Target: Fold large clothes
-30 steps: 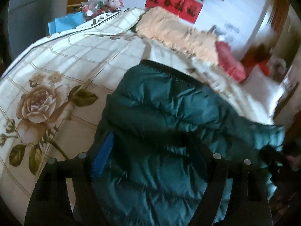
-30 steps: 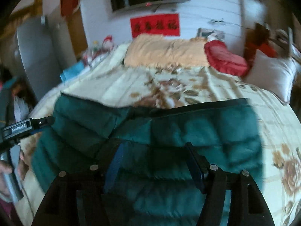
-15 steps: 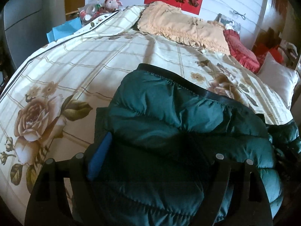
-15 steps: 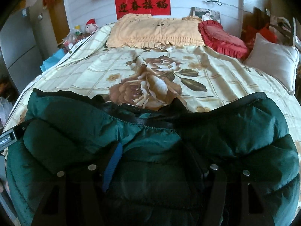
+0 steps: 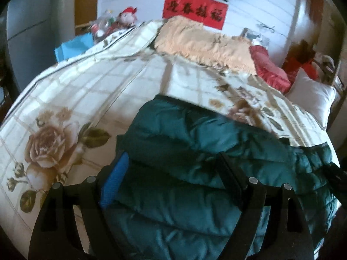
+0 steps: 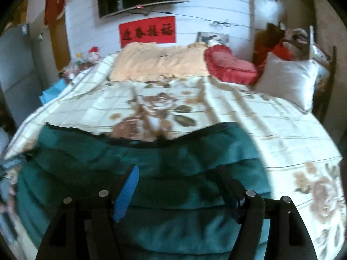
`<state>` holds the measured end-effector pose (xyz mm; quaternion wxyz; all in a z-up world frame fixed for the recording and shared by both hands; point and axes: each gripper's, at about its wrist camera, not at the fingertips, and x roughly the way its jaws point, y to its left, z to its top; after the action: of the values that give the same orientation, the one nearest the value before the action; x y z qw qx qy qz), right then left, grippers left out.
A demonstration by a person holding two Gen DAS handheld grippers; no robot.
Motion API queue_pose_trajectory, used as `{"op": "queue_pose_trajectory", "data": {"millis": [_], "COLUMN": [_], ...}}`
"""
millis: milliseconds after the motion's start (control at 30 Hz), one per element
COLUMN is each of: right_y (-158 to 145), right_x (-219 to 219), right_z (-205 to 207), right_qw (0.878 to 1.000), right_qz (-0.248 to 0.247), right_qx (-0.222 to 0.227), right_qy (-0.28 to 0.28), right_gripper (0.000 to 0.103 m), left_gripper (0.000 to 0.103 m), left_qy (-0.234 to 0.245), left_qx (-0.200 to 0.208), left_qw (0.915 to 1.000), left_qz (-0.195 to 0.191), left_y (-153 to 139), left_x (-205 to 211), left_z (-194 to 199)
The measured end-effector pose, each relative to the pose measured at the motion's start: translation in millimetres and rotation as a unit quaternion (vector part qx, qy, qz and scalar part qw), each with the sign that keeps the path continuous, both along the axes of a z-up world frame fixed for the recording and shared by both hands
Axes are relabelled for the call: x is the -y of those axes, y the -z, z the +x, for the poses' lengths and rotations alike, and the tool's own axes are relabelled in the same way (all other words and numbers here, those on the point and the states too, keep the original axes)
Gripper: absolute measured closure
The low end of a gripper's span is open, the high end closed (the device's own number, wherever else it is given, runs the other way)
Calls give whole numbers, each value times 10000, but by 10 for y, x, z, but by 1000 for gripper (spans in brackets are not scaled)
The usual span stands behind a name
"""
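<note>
A dark green puffer jacket [image 5: 195, 151] lies crumpled on the near part of a rose-patterned bedspread [image 5: 65, 108]. My left gripper [image 5: 173, 171] stands wide over the jacket's left part. Its blue pad [image 5: 115, 184] rests by the jacket's left edge, and puffy fabric bulges between the fingers. In the right wrist view the jacket [image 6: 141, 162] spreads across the bed's near end, its black hem towards the pillows. My right gripper [image 6: 177, 171] hovers over the jacket, its jaws opening. Fabric lies between them but is not pinched.
At the head of the bed lie a peach pillow cover [image 6: 160, 62], a red cushion [image 6: 229, 65] and a white pillow [image 6: 288, 80]. Plush toys [image 5: 128, 15] and a blue bag [image 5: 73, 45] sit at the far left. A grey cabinet [image 6: 15, 65] stands on the left.
In the right view the jacket, bunched up close half a second ago, now lies lower and flatter on the bed. The right jaws stand slightly wider. Both views shifted slightly.
</note>
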<state>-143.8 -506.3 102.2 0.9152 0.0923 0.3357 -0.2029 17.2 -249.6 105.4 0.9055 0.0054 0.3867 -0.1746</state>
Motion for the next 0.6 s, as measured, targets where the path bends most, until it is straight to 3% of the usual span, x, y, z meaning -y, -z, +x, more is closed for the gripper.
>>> {"op": "queue_pose_trajectory", "data": {"millis": [233, 433, 600], "right_y": [311, 493, 417], "right_x": [272, 431, 366], "right_z": [166, 258, 255], "right_qw": [9987, 9977, 9976], "right_qz": [193, 519, 380], "right_qx": [-400, -296, -451], "right_qy": [247, 308, 366], "right_gripper": [31, 27, 26], "left_gripper": [20, 18, 16], "left_qy": [172, 164, 184], "left_qx": [-113, -155, -134], "left_qw": [9982, 9982, 9979], "left_qz": [564, 554, 605], "left_y": [230, 368, 413], "left_x": [345, 404, 426], "left_z": [118, 208, 220]}}
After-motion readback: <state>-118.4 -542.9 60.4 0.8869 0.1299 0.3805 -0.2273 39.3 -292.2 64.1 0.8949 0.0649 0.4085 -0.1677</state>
